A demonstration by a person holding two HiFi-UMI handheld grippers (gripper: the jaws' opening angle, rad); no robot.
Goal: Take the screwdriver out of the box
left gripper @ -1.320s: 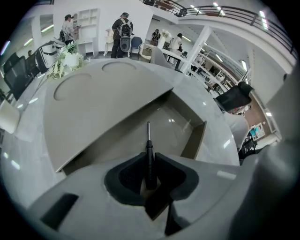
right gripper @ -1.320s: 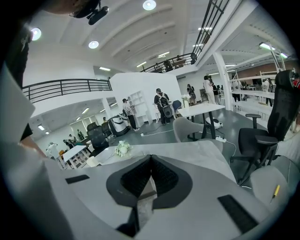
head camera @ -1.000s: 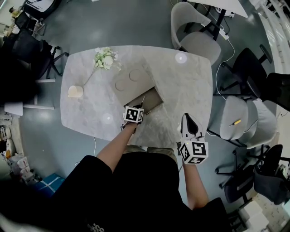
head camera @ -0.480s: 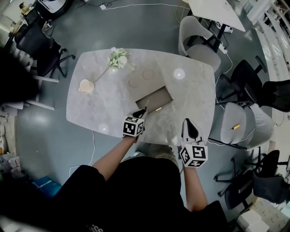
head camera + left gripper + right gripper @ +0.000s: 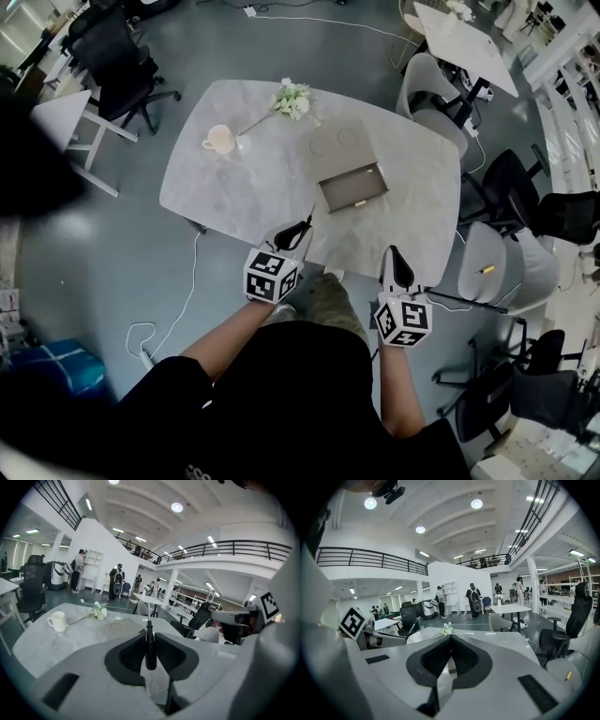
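**Screwdriver clear of box**

The left forearm reaches up from lower centre; the left gripper [image 5: 302, 228] pinches the screwdriver [image 5: 150, 646], shaft pointing toward the box [image 5: 349, 184] at upper centre. The right gripper [image 5: 395, 253], jaws together and empty, hovers lower right.

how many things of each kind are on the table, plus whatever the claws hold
mug: 1
flower bunch: 1
box: 1
round coasters: 2
screwdriver, in left claw: 1
total: 6
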